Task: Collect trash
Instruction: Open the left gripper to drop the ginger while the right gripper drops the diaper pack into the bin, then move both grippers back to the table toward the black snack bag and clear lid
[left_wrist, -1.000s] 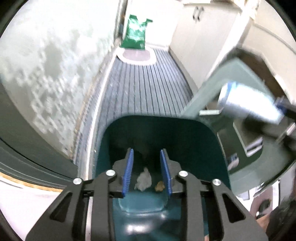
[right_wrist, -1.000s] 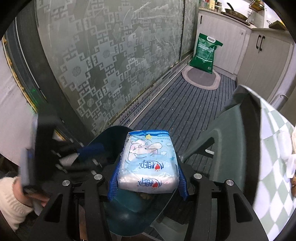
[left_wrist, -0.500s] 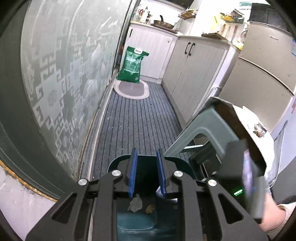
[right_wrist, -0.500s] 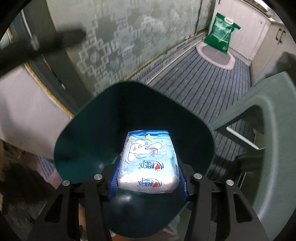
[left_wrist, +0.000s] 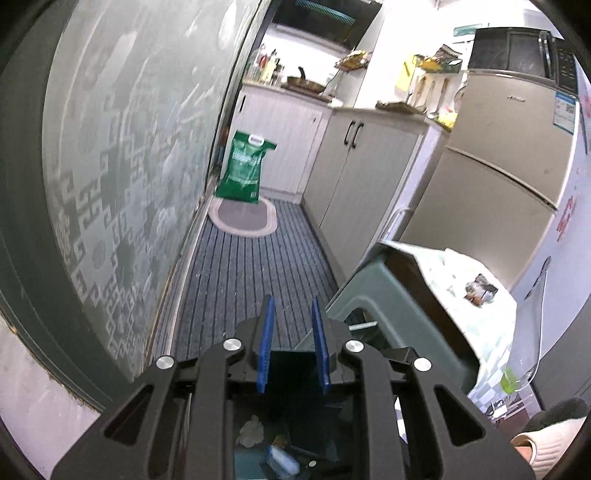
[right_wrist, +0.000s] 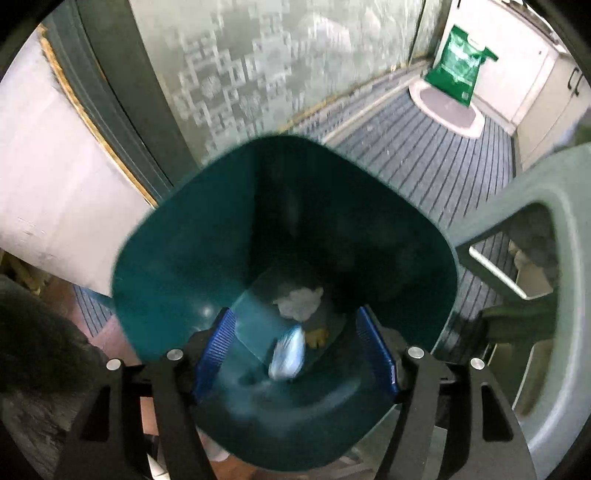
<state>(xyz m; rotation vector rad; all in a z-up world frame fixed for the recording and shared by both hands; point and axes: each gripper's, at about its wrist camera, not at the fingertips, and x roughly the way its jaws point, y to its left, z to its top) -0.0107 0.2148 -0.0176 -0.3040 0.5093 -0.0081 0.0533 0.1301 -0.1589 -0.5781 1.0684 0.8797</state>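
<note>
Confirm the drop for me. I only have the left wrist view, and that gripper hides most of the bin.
Observer: The right gripper hangs over the bin. Its jaws have just been opening, and nothing is between its pads.
Operator: Find the tissue pack.
Observer: The tissue pack is inside the bin, low down and blurred. I cannot tell if it has landed.
Operator: Report what lies next to it.
Observer: A yellowish scrap sits right beside the pack, and a crumpled white tissue lies just past both.
</note>
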